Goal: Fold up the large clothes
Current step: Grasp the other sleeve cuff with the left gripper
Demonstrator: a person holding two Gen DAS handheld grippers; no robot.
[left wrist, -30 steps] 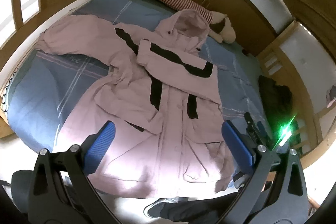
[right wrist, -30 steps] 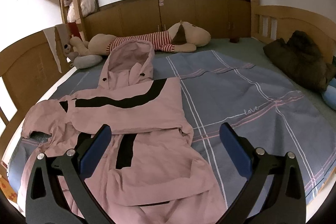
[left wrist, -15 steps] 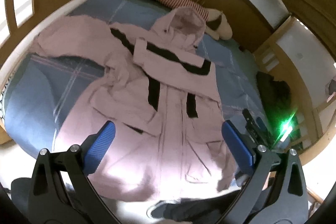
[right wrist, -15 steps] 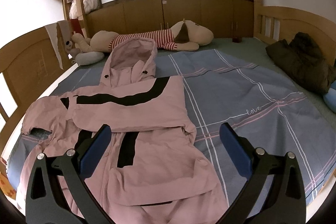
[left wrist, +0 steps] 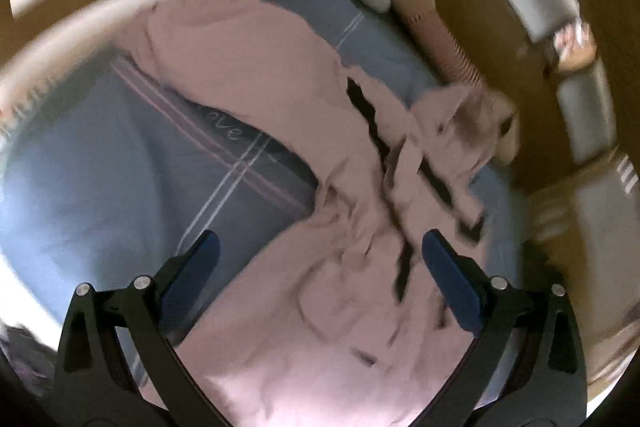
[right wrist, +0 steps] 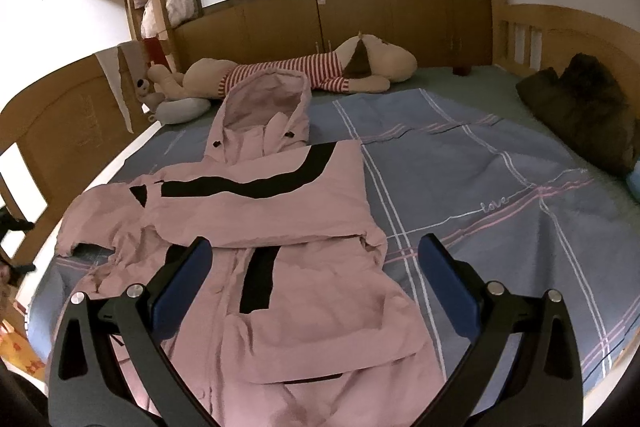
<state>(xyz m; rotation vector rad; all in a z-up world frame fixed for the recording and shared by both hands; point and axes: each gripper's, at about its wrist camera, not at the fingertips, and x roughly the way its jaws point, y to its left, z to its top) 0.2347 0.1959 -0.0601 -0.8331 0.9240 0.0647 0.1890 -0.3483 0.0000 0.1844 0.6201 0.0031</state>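
Note:
A pink hooded jacket (right wrist: 280, 211) with black stripes lies face up on the blue bedsheet (right wrist: 500, 187). One sleeve is folded across its chest; the other sleeve (left wrist: 248, 67) lies spread out to the side. The hood (right wrist: 264, 107) points toward the far headboard. My left gripper (left wrist: 320, 267) hovers open above the jacket's lower body, its view blurred by motion. Open too, my right gripper (right wrist: 316, 275) hangs over the jacket's lower half with nothing between its blue pads.
A large plush dog in a striped shirt (right wrist: 304, 71) lies along the far edge of the bed. A dark garment (right wrist: 584, 111) is heaped at the right. Wooden bed rails (right wrist: 60, 131) enclose the mattress on the left and back.
The left gripper has swung sharply left, so its view now shows the spread sleeve and bare sheet, blurred. The right gripper has barely shifted. The jacket lies as before.

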